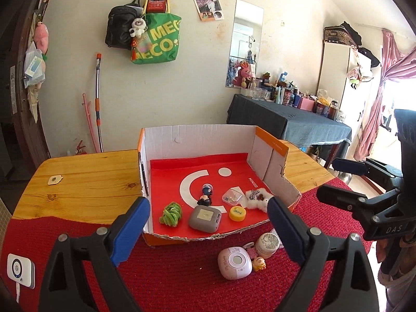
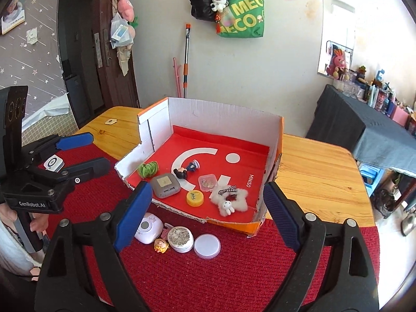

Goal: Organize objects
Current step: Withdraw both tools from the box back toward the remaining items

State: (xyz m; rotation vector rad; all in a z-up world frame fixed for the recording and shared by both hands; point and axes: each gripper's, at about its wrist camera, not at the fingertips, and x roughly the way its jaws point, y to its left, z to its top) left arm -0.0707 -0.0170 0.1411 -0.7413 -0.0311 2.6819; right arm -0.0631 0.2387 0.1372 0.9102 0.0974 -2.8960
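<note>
1. One counter point(image 1: 85, 182) of glossy, orange-stained wood with visible grain and knots and rounded corners.
2. One red mat point(image 2: 208, 273) of coarse ribbed weave, lying over the counter's near part.
3. One cardboard box point(image 2: 223, 111), orange outside and white inside, with its near wall torn down to a ragged edge. It sits partly on the mat and partly on bare wood; a smooth red sheet with white printed shapes lines its floor.
4. Two grippers of black plastic with ridged blue pads. The left gripper point(image 1: 208, 231) and the right gripper point(image 2: 205, 215) both hang in front of the box with jaws spread wide and nothing between them.
5. Six things lie inside the box:
   - a rounded grey case point(image 1: 206, 218), matte;
   - a white fluffy star-shaped clip point(image 2: 230, 199) with a checked bow;
   - a green fuzzy coil point(image 1: 171, 213);
   - a small glossy figurine point(image 1: 205, 195), lying down;
   - a clear square plastic case point(image 1: 232, 196) with tiny pieces inside;
   - a round yellow cap point(image 1: 237, 212).
6. Four things lie on the mat just before the torn wall, close together:
   - a pink rounded-square gadget point(image 1: 234, 263);
   - a round glittery jar point(image 2: 180, 238);
   - a flat translucent round lid point(image 2: 207, 246);
   - a tiny cartoon-head charm point(image 2: 161, 245).
</note>
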